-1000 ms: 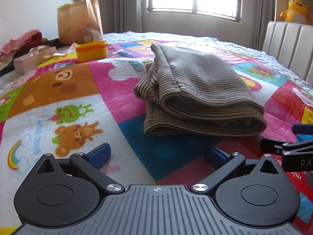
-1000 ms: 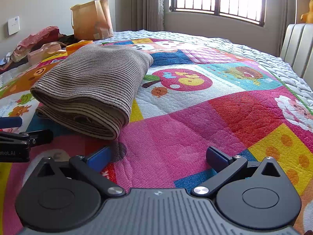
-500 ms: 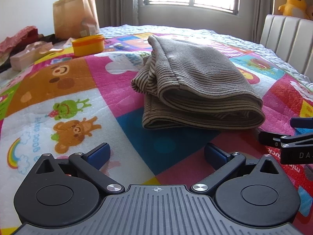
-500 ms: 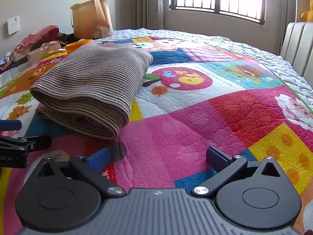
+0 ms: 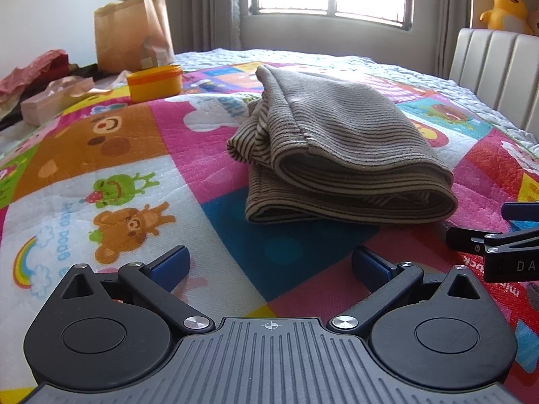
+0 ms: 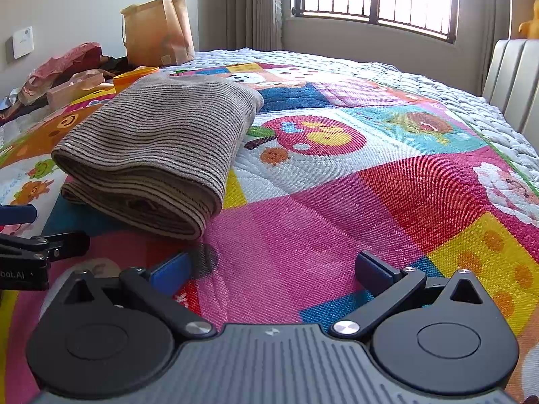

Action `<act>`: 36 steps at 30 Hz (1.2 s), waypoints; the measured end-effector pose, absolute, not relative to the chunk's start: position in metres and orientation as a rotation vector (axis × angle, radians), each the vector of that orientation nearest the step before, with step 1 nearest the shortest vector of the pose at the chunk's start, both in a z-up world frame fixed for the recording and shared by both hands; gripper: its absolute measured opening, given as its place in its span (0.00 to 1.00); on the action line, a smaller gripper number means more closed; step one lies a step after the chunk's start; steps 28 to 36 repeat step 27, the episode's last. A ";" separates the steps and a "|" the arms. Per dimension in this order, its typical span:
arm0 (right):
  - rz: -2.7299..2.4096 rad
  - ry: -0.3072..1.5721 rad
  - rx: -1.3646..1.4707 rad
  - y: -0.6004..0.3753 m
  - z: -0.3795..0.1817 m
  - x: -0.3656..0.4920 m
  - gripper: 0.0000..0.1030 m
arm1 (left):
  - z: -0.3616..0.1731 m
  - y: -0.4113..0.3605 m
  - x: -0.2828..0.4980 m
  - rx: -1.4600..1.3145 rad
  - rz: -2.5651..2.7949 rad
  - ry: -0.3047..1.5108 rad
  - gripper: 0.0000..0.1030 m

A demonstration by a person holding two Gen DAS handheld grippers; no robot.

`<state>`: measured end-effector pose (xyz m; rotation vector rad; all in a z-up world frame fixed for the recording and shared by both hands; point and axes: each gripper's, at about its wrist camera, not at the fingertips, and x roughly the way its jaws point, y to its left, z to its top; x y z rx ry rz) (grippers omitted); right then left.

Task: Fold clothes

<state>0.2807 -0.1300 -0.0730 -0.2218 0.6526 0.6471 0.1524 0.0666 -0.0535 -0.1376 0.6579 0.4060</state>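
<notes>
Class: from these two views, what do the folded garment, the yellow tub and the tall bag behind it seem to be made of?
Folded garment: soft ribbed knit, matte, fine brown stripes. Yellow tub: likely plastic, smooth with a slight sheen. Tall bag: brown paper, creased and matte.

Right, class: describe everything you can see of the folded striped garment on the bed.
The garment is a ribbed knit, taupe with thin dark stripes. It is folded into a thick bundle of several layers, rounded fold towards the cameras, with looser edges bunched at one side. It rests on the colourful cartoon quilt. Neither gripper touches it.
</notes>
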 end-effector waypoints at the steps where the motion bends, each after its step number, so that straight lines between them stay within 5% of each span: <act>1: 0.647 0.653 -0.222 -0.130 -0.073 0.281 1.00 | -0.054 0.067 0.152 -0.137 0.406 0.658 1.00; 36: 0.648 0.653 -0.221 -0.130 -0.073 0.281 1.00 | -0.054 0.067 0.152 -0.141 0.408 0.649 1.00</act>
